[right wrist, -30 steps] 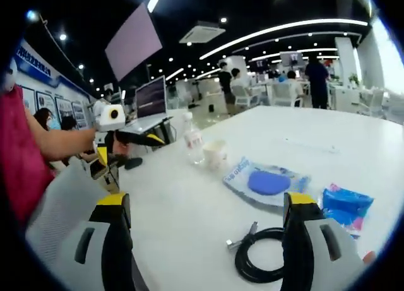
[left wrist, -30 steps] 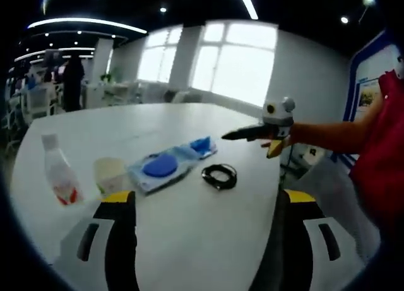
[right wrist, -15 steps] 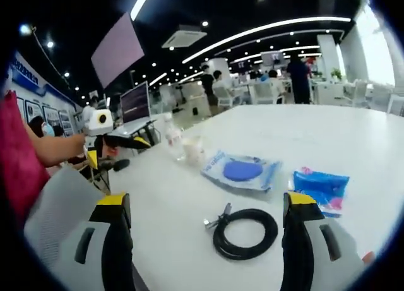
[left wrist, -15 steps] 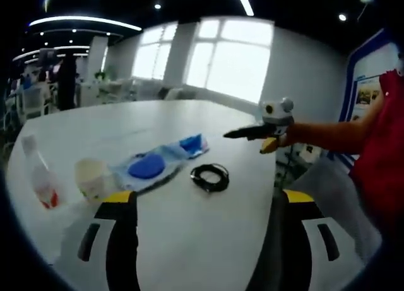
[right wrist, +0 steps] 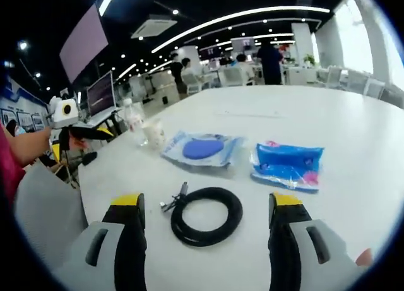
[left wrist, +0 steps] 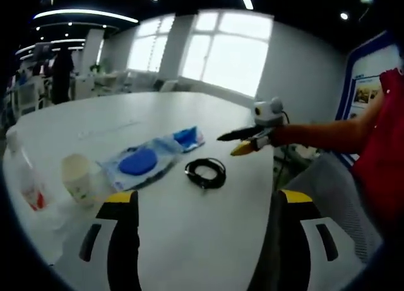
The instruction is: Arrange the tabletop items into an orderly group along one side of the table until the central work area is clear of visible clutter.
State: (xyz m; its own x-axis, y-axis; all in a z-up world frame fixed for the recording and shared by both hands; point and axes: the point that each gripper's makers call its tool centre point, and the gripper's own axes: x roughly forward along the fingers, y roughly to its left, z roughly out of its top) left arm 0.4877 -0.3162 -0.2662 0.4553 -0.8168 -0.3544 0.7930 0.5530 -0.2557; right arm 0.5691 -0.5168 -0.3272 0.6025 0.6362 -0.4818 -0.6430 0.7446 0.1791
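A black cable coil (right wrist: 206, 215) lies on the white table (right wrist: 353, 133), just ahead of my open right gripper (right wrist: 205, 240) and between the lines of its jaws. Beyond the coil are a clear packet with a blue disc (right wrist: 202, 148), a blue packet (right wrist: 287, 165), a paper cup (right wrist: 153, 133) and a plastic bottle (right wrist: 134, 123). My left gripper (left wrist: 202, 240) is open and holds nothing, hovering over the near table edge. From it I see the cable coil (left wrist: 205, 173), the disc packet (left wrist: 136, 161), the blue packet (left wrist: 188, 137), the cup (left wrist: 79, 180) and the bottle (left wrist: 25, 184).
A person's arm in a red sleeve (left wrist: 379, 139) holds the right gripper (left wrist: 230, 144) just right of the coil. A grey chair back (left wrist: 328, 177) stands at the table edge. Desks, monitors and people fill the room beyond the table.
The right gripper has dropped lower and come closer to the cable coil, which now looks larger between its jaws. The left gripper view has swung, so the items sit further left.
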